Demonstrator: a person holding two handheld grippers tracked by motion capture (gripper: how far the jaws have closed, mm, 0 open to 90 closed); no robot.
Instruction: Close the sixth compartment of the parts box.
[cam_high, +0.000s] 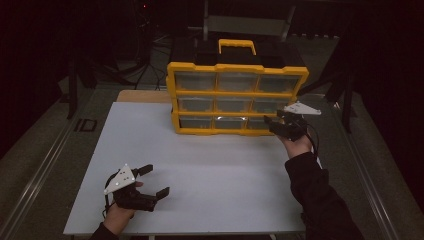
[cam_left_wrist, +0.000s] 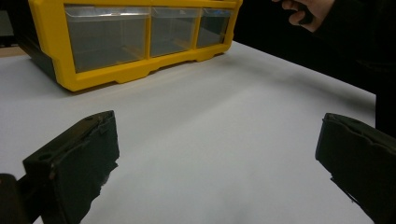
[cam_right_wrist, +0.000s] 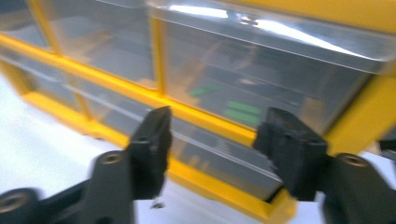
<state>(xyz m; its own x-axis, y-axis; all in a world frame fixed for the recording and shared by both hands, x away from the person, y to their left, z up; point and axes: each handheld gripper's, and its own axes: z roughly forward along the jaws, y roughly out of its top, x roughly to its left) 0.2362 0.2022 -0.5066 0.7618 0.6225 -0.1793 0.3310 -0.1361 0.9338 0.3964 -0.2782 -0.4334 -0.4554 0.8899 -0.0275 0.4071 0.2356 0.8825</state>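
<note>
Right tool (cam_high: 272, 122) sits at the lower right corner of the yellow drawer cabinet (cam_high: 235, 67), its black jaws spread apart with nothing pinched between them. In the right gripper view the right tool (cam_right_wrist: 212, 135) frames the clear front of the bottom right drawer (cam_right_wrist: 233, 154), and the jaws stand just short of it; whether they touch the plastic cannot be told, as that picture is blurred. Green shapes show dimly through the clear front of the drawer above (cam_right_wrist: 243, 109).

Left tool (cam_high: 152, 180) rests low at the near left part of the white desk (cam_high: 210, 170), well apart from the cabinet, its jaws spread wide and empty. In the left gripper view the left tool (cam_left_wrist: 217, 154) looks across bare desk toward the cabinet's bottom row of drawers (cam_left_wrist: 140, 35), with the person's right hand (cam_left_wrist: 310, 11) at the far upper right.

The cabinet stands upright at the far middle of the desk, three rows of three clear drawers facing the person, a yellow carry handle (cam_high: 237, 46) on top. All nine drawers look pushed in. A dark sleeve (cam_high: 320, 200) covers the right forearm.
</note>
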